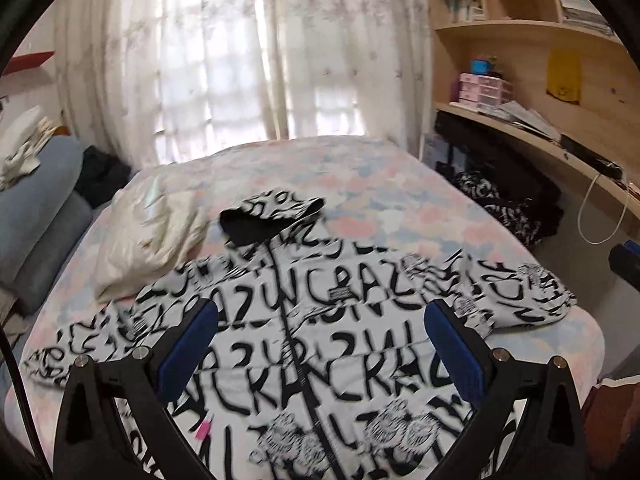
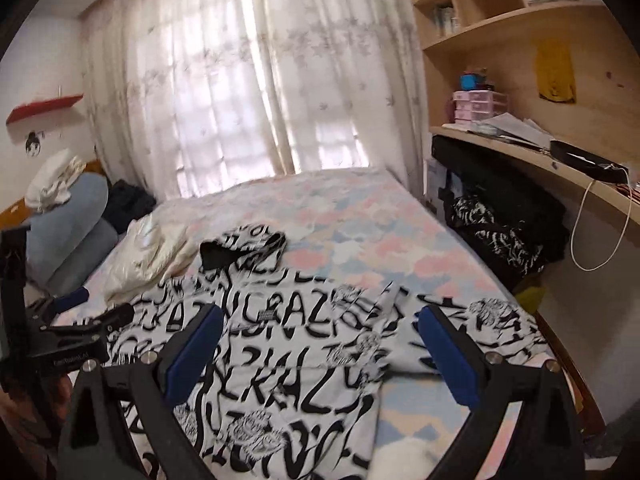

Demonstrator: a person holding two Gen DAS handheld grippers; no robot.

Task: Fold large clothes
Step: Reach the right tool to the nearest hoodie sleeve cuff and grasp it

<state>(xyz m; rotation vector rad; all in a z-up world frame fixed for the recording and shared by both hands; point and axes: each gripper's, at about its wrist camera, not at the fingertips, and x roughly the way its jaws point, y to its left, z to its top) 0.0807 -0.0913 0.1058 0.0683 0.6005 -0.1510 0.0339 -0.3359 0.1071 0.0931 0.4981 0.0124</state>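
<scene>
A large white hooded jacket with black lettering point(image 1: 320, 344) lies spread face up on the bed point(image 1: 380, 200), hood point(image 1: 272, 216) toward the window, sleeves out to both sides. My left gripper point(image 1: 320, 340) is open and empty above the jacket's middle, over the zip line. My right gripper point(image 2: 320, 344) is open and empty above the jacket's right side point(image 2: 280, 360), near the right sleeve point(image 2: 480, 320). The left gripper point(image 2: 80, 312) shows at the left edge of the right wrist view. The right gripper's tip point(image 1: 624, 260) shows at the right edge of the left wrist view.
A cream garment point(image 1: 152, 232) lies crumpled on the bed left of the hood. Blue-grey pillows point(image 1: 40, 208) stack at the far left. A dark bag with patterned clothes point(image 2: 500, 232) sits right of the bed under a wooden desk point(image 2: 560, 168). Curtains point(image 1: 240, 60) hang behind.
</scene>
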